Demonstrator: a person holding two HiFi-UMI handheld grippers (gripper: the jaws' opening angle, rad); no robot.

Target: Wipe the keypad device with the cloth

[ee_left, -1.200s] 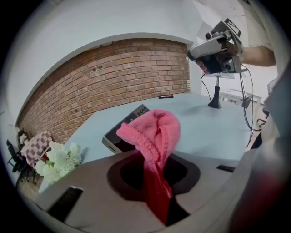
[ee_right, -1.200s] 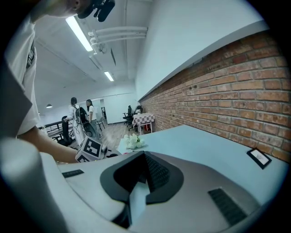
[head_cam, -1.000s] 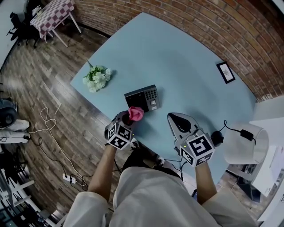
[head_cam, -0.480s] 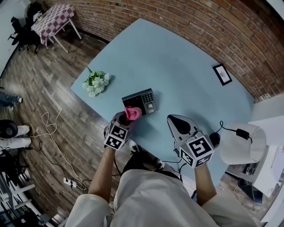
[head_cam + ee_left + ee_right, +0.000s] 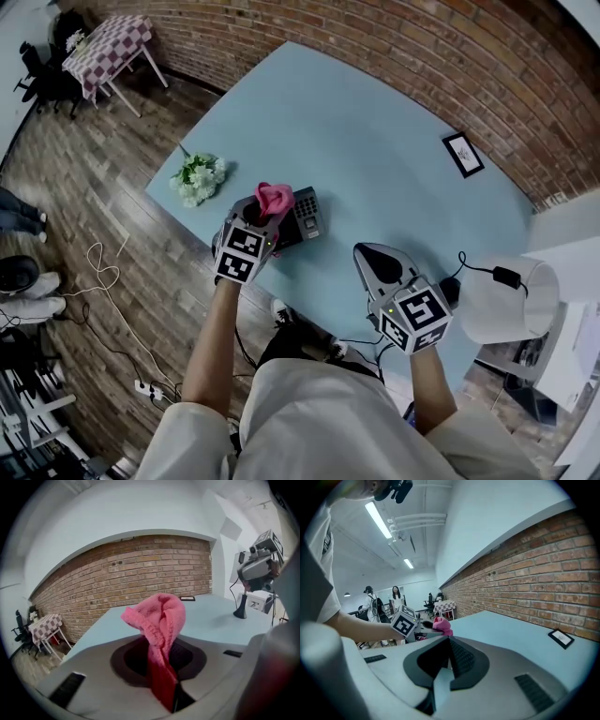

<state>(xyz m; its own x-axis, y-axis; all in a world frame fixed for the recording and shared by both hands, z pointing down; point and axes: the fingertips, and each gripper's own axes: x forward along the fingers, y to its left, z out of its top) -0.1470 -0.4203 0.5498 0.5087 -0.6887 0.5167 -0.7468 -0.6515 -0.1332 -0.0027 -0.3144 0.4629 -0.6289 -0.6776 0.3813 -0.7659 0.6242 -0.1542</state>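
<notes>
The light-blue table (image 5: 394, 141) carries the keypad device (image 5: 307, 214) near its front-left edge, and my left gripper (image 5: 265, 212) is over the device's left part. Its jaws pinch the pink cloth (image 5: 273, 198), which bunches upward, apparently off the surface. My right gripper (image 5: 377, 262) hangs well apart, jaws pressed together on nothing. I'd judge the wiping unfinished: the keypad end lies uncovered, and I see no contact.

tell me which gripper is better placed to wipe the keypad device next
Left. The left gripper is shut on the pink cloth, over the keypad device; the right gripper is shut, empty and off to the side.
</notes>
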